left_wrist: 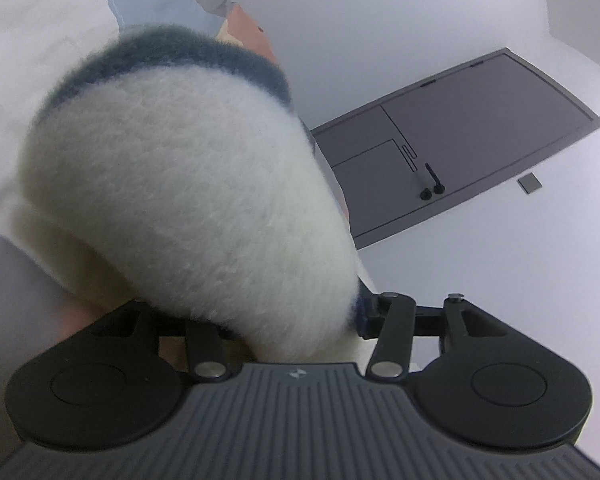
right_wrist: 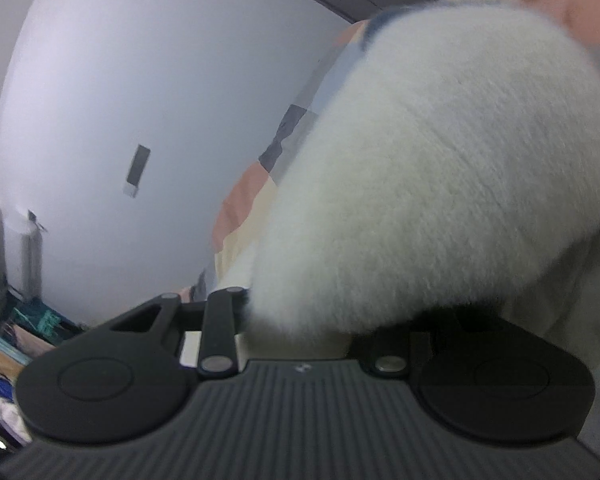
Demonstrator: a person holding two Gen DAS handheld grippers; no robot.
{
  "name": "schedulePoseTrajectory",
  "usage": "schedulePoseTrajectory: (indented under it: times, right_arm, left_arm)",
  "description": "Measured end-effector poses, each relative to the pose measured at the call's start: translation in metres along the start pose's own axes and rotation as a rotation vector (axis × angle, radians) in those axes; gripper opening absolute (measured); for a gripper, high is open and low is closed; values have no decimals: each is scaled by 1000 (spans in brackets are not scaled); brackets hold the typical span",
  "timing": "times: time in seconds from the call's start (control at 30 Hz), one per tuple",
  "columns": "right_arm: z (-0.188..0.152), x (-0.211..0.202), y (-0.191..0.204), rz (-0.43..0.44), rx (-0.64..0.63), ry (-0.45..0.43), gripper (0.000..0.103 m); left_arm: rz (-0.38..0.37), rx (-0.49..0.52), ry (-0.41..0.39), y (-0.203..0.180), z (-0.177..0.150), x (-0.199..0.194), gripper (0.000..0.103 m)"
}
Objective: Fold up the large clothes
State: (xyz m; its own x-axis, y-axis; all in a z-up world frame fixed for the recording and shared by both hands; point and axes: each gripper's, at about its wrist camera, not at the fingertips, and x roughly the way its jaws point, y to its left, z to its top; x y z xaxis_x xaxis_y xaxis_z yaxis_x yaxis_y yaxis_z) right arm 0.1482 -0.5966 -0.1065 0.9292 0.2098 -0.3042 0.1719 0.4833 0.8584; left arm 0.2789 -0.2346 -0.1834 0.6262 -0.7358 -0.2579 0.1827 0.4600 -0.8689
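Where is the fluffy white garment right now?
The fluffy white garment hangs bunched directly ahead of both cameras, filling left-centre of the left wrist view and right-centre of the right wrist view, a patchwork cloth behind it.

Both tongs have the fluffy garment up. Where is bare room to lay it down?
Left view: bare white surface between the fluffy garment and grey panel. Right view: bare pale surface left of the patchwork cloth. Crowded near the tongs.
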Motion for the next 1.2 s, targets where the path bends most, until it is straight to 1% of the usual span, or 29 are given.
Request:
schedulePoseTrajectory:
  times: [0.17,0.23,0.33,0.37,0.4,0.43,0.47,0.5,0.57,0.7,0.73,0.77,0.87,0.9,1.0,1.03,1.07,1.2]
  right_arm:
    - [-7,6,-15,33,50,-13,46]
    - [-8,8,-16,38,61,-15,46]
    - [-7,5,-18,33,63,-15,48]
    - [-8,6,-17,29,70,-14,51]
    - [-8,6,-17,21,82,-12,52]
    - [-9,7,-15,15,94,-12,57]
    - [-11,7,-17,7,108,-11,64]
    - [-12,7,-17,-11,121,-11,66]
    - [-15,-5,-21,-27,125,-13,66]
    - [-21,-23,-12,-79,105,-12,68]
    - [-22,-28,-9,-94,95,-12,68]
    - [-24,-35,-5,-101,86,-13,68]
    - [-27,-56,12,-113,48,-13,69]
    - [-28,-62,20,-118,29,-11,69]
    - [-27,-81,45,-97,-31,-15,69]
    - [-27,-89,56,-86,-58,-19,69]
    - [-26,-96,69,-82,-91,-23,69]
    - [-26,-123,119,-104,-235,-31,69]
  left_arm:
    - [2,-5,13,9,-1,7,62]
    - [6,-6,21,5,-5,2,65]
    - [22,-14,31,4,-1,5,77]
    - [35,-14,32,5,-1,5,85]
    - [50,-11,35,-2,0,2,89]
    - [63,-4,38,-2,2,-4,90]
    - [70,5,41,-4,2,-6,90]
    - [80,12,44,-4,1,-8,90]
    - [95,18,48,-6,0,-14,91]
    - [140,64,54,-19,1,-31,91]
    - [153,85,56,-25,-2,-39,91]
    - [168,113,58,-35,-2,-35,91]
    - [203,214,63,-59,-5,-56,91]
    - [210,247,63,-68,-8,-76,91]
    - [221,363,56,-108,-12,-107,91]
    - [217,399,51,-122,-10,-114,91]
    - [211,419,48,-143,-4,-112,91]
    - [161,497,19,-190,4,-155,91]
